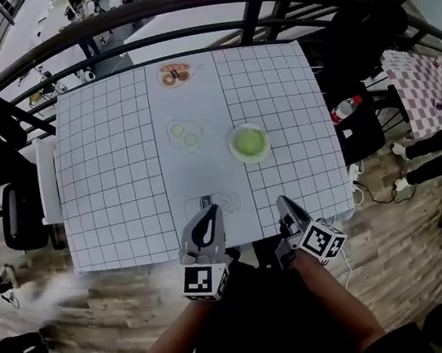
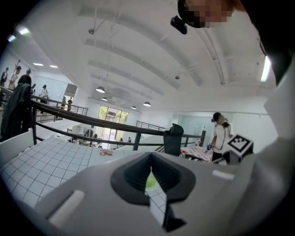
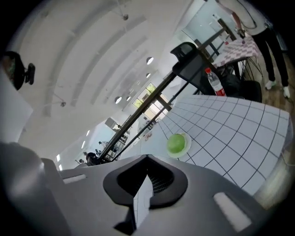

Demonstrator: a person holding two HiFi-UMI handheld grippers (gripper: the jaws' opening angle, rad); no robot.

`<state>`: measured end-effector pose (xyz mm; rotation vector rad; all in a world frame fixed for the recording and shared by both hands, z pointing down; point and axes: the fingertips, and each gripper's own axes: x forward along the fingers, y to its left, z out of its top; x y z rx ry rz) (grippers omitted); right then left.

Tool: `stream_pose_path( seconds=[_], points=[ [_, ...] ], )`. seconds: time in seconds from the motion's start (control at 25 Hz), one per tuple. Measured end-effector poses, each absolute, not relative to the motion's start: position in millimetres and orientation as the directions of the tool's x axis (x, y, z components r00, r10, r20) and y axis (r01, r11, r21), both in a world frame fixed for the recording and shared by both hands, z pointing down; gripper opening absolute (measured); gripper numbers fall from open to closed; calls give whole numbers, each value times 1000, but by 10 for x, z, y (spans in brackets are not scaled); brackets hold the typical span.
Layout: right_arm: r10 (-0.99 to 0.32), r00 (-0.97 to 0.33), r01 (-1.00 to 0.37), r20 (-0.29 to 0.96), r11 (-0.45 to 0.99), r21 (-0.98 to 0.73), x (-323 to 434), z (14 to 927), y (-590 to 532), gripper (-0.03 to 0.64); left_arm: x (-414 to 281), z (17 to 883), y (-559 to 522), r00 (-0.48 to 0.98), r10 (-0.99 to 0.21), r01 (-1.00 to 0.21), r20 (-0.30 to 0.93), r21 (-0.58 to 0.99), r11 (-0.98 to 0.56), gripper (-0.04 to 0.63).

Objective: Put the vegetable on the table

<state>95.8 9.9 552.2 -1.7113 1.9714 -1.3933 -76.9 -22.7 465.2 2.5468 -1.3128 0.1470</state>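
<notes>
A round green vegetable (image 1: 248, 139) lies on a small pale plate (image 1: 267, 151) on the grid-patterned table (image 1: 114, 179), right of the middle. The right gripper view has the vegetable (image 3: 175, 144) on its plate (image 3: 187, 139) ahead of the jaws. My left gripper (image 1: 210, 212) hovers at the table's near edge, jaws together and empty. My right gripper (image 1: 282, 202) is beside it, also shut with nothing between its jaws. A sliver of green shows past the closed jaws of the left gripper (image 2: 150, 159). The right gripper (image 3: 146, 159) points up and over the table.
A plain centre strip carries printed pictures: a brown item (image 1: 175, 74), pale slices (image 1: 183, 133) and a bottle outline (image 1: 223, 202). A dark railing (image 1: 179, 9) curves behind the table. A black chair (image 1: 15, 219) stands left; a red-capped bottle (image 1: 346, 108) and checked table (image 1: 422, 88) right.
</notes>
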Motion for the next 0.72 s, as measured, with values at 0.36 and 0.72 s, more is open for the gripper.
stream_pose_path(
  seconds=[0.36,0.72],
  points=[
    [-905,-276,-927,323,161,-340,782,4673,295,-2,-761,4213,36,538,-831,-843,141,103,-529,8],
    [-935,-312,-936,167,272,-225,624,3842,278,-2,-638,3556,113,514,-858,-846,14,171,-504,8]
  ],
)
